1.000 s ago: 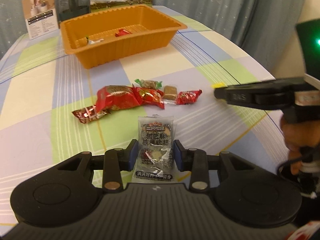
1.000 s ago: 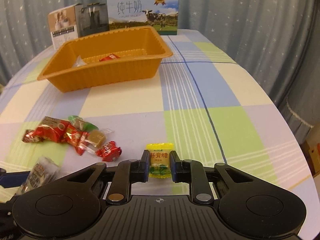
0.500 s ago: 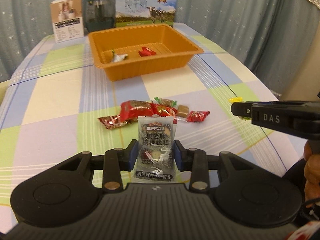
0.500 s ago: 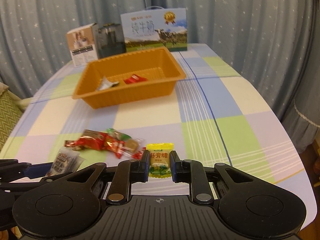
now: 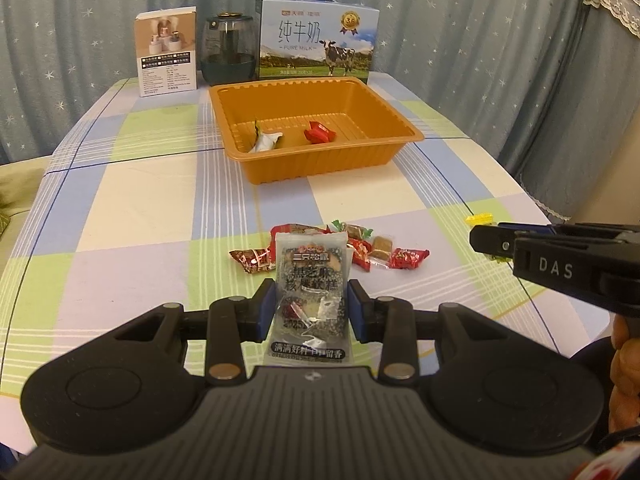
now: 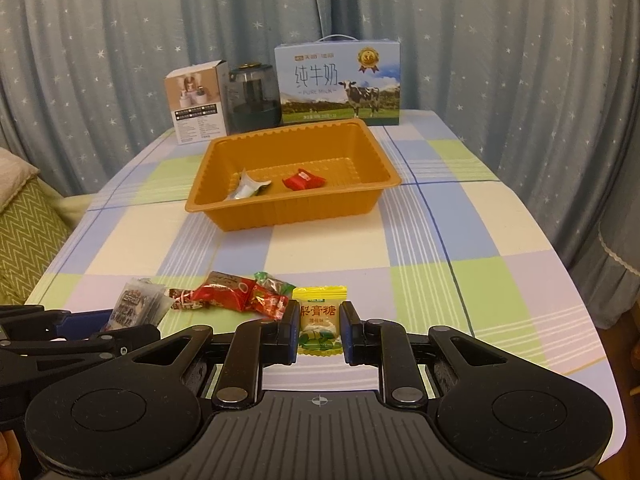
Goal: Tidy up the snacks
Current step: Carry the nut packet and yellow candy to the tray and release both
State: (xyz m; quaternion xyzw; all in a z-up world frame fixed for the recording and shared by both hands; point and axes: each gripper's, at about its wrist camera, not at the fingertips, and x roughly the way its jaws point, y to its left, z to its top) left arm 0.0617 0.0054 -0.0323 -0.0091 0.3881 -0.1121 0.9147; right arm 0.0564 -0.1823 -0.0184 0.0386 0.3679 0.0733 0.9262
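Observation:
My left gripper (image 5: 311,309) is shut on a clear black-sesame snack packet (image 5: 310,280) and holds it above the table's near part. My right gripper (image 6: 320,330) is shut on a yellow candy packet (image 6: 319,317), also lifted. The orange tray (image 5: 404,142) stands farther back and holds a white wrapped candy (image 5: 266,142) and a red candy (image 5: 319,134). A pile of red, green and brown wrapped candies (image 5: 374,249) lies on the cloth between the grippers and the tray; it also shows in the right wrist view (image 6: 236,295). The right gripper shows at the right of the left wrist view (image 5: 486,240).
A milk carton box (image 5: 316,44), a dark glass jar (image 5: 229,49) and a small white product box (image 5: 167,51) stand behind the tray at the table's back edge. Starred curtains hang all around. A cushioned seat (image 6: 24,232) is left of the checked table.
Both grippers have risen and pulled back with their packets, so the tray and candy pile look smaller and farther away. The jaws have kept their hold.

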